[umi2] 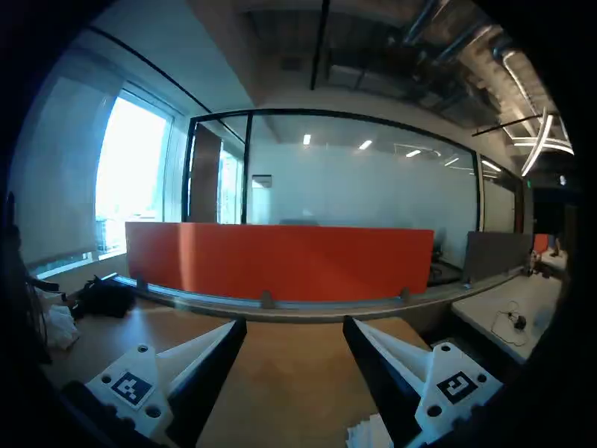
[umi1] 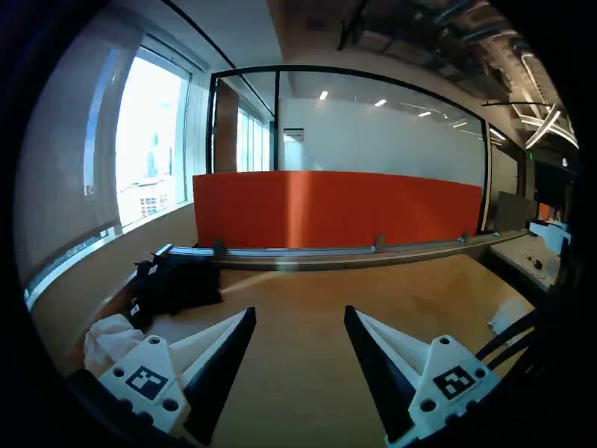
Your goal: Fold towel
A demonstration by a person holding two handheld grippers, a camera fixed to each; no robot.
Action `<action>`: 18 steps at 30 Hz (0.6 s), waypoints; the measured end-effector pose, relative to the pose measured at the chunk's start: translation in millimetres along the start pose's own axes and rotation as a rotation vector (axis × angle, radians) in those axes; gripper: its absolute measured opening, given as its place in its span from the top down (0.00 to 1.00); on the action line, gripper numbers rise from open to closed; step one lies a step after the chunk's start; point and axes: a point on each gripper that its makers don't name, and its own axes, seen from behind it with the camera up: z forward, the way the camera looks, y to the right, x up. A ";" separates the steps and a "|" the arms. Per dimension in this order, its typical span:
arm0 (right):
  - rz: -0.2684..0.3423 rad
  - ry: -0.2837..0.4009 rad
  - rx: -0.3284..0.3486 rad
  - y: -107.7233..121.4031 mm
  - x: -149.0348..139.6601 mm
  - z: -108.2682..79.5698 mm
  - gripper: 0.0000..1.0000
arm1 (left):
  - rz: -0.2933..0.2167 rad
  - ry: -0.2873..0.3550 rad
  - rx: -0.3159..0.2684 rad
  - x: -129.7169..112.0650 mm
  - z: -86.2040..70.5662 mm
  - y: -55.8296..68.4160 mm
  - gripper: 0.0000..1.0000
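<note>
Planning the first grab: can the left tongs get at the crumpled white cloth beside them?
Probably yes. The left tongs are open over the wooden table, and the crumpled white cloth lies just to their left with nothing between; the black bundle sits farther back.

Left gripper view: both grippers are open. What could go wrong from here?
1. The crumpled white cloth lies near the edge of the table, close to a black bundle; the left gripper may snag the bundle or push the cloth off.
2. A white item lies low by the right gripper and could get caught.
</note>
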 end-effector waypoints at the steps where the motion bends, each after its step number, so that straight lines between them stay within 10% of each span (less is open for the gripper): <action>1: 0.000 0.001 0.002 -3.1 0.0 0.3 0.00 | -0.006 0.005 0.002 1.8 0.0 -1.4 0.13; 18: -0.007 0.003 0.030 -33.0 2.3 -1.1 0.00 | -0.055 0.062 -0.008 10.3 6.7 -12.4 0.13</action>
